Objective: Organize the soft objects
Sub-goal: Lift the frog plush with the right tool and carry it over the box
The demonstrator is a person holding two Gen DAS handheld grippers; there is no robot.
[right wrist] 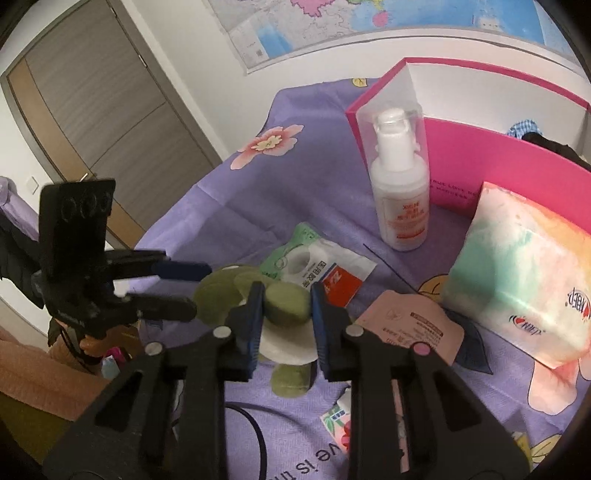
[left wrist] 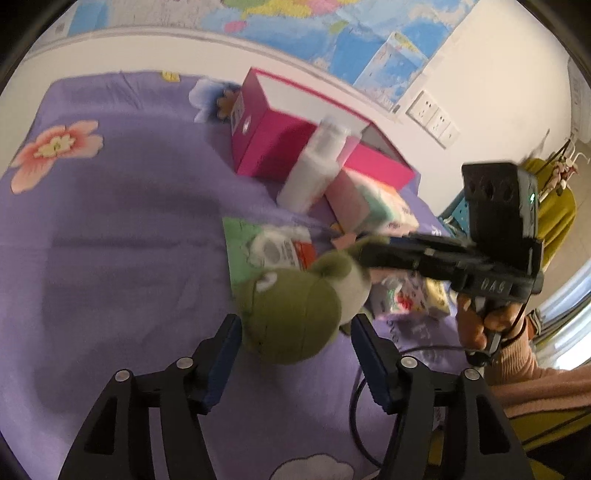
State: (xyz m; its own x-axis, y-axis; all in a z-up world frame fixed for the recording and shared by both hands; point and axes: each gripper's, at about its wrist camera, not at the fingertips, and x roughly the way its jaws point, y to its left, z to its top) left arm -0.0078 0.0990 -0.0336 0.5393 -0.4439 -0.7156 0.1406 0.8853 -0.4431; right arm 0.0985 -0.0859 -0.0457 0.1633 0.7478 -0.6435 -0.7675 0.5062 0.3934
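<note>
My right gripper (right wrist: 284, 317) is clamped on the green plush frog (right wrist: 286, 302): its blue pads press a limb of the toy from both sides, and the white belly shows just below them. From my left wrist view the same gripper (left wrist: 369, 254) reaches in from the right, its tips buried at the frog (left wrist: 291, 314) near the neck. My left gripper (left wrist: 295, 365) stands open, jaws spread wide, with the frog's round head between them; I cannot tell whether either pad touches it. In the right wrist view that gripper (right wrist: 181, 288) comes in from the left with a clear gap between its fingers, their tips at the frog's head.

The frog sits on the purple flowered bedsheet (left wrist: 110, 240), partly over a green-and-white sachet (right wrist: 317, 266). A pink sachet (right wrist: 410, 325) lies just beside my right jaws. Behind these stands a white pump bottle (right wrist: 400, 192) with a clear cap, and behind that an open pink box (right wrist: 498, 166). A soft tissue pack (right wrist: 517, 280) rests to the right, its back edge near the box. Another small printed packet (right wrist: 341, 421) lies close under my right gripper. A map (right wrist: 332, 26) hangs on the wall.
</note>
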